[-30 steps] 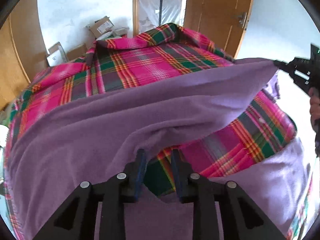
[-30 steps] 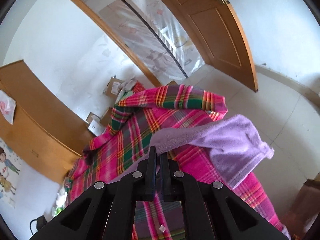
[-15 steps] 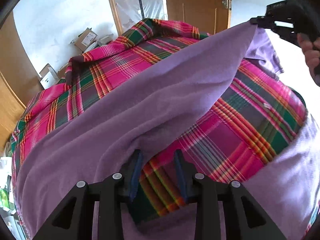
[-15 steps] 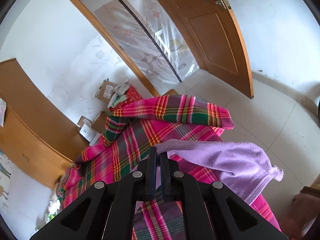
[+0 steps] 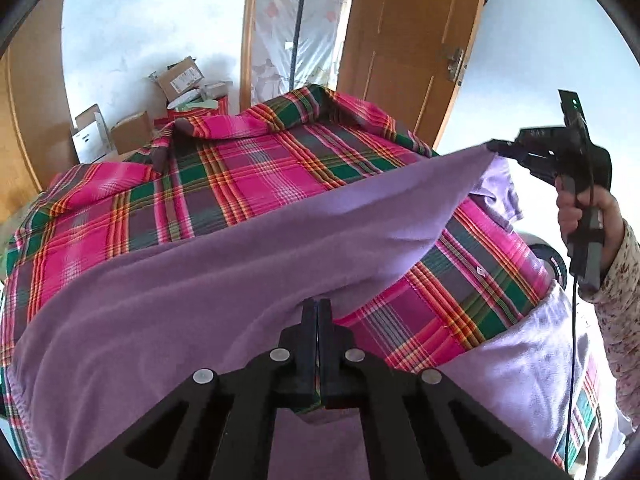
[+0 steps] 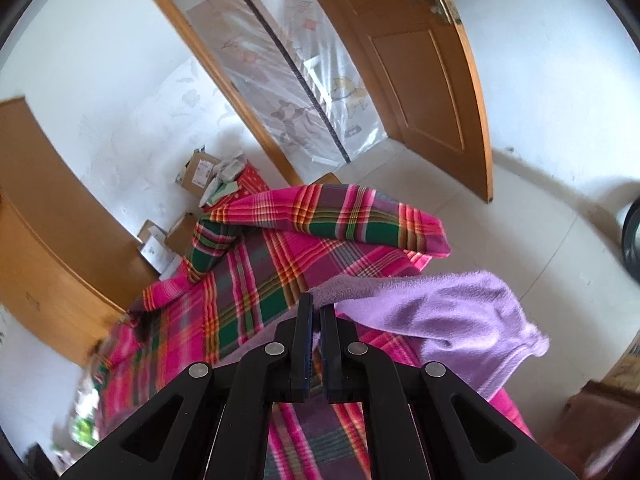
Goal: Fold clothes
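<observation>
Far left of the left wrist view: a wooden panel (image 5: 24, 128) runs out of frame. Next to it, cardboard boxes (image 5: 132, 132) are stacked against the white wall; one upper box has open flaps, contents too small to make out. A pale green item lies among the boxes in the right wrist view, unidentifiable. The plaid bedspread (image 5: 224, 176) covers the bed; its near part is hidden under the purple garment (image 5: 200, 292), which is raised off the bed and stretched as a sloping sheet between the two grippers. Left gripper (image 5: 317, 304): fingers pressed together at the garment's lower hem; cloth drapes over the tips, so the pinch itself is hidden, but the hem hangs from that point, consistent with a hold. Right gripper (image 5: 494, 147): tips clamped on the garment's upper right corner, handle in the person's hand (image 5: 584, 216), floral sleeve (image 5: 624, 304) cut off by the frame edge. Right wrist view: right gripper (image 6: 317, 312) with only a narrow slit between the fingers, purple edge caught there, the loose end (image 6: 460, 320) drooping to the right over the bed's side. Left edge of this view is motion-blurred. An open wooden door (image 6: 420, 68) stands at right, beside a plastic-curtained doorway (image 6: 288, 80).
</observation>
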`<move>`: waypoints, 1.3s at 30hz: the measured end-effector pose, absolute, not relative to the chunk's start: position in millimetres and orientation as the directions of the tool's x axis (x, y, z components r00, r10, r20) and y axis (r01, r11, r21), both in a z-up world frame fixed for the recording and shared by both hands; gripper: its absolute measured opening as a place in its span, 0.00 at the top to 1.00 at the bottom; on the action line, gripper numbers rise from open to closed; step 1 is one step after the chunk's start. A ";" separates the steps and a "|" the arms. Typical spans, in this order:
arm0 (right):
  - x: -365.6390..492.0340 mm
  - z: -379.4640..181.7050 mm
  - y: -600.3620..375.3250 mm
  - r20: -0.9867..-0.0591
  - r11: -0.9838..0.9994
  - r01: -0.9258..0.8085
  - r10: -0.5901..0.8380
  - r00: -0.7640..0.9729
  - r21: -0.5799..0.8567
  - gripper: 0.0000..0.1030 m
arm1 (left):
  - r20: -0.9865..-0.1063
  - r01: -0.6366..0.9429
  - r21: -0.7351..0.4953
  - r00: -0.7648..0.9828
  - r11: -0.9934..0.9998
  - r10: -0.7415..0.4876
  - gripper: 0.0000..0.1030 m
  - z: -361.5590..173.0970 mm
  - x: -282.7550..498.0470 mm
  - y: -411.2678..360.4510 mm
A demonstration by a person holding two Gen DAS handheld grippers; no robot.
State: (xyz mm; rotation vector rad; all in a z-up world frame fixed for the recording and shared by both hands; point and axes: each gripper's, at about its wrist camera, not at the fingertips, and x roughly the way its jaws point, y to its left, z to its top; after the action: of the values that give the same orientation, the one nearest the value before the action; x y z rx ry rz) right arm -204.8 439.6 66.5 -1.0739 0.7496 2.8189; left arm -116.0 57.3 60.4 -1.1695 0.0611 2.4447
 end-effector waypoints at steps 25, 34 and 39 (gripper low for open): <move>-128.9 7.1 265.8 -0.712 -0.892 0.209 -0.447 -0.541 0.401 0.72 | -0.714 -0.134 -0.480 -0.515 -0.867 0.474 0.73 28.7 -109.7 -19.4; -143.0 -20.2 206.9 -0.724 -0.854 0.222 -0.518 -0.456 0.471 0.72 | -0.696 -0.133 -0.531 -0.494 -0.837 0.521 0.73 19.3 -116.8 -16.8; -155.6 -20.5 198.2 -0.696 -0.827 0.221 -0.556 -0.455 0.516 0.72 | -0.689 -0.122 -0.552 -0.492 -0.825 0.533 0.73 12.3 -118.6 -18.8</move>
State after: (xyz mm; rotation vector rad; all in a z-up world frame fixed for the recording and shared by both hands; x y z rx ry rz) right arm -155.6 198.2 -20.5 -1.7342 0.6650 3.0973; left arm -118.6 -18.8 12.3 -1.3010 -0.6205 2.3385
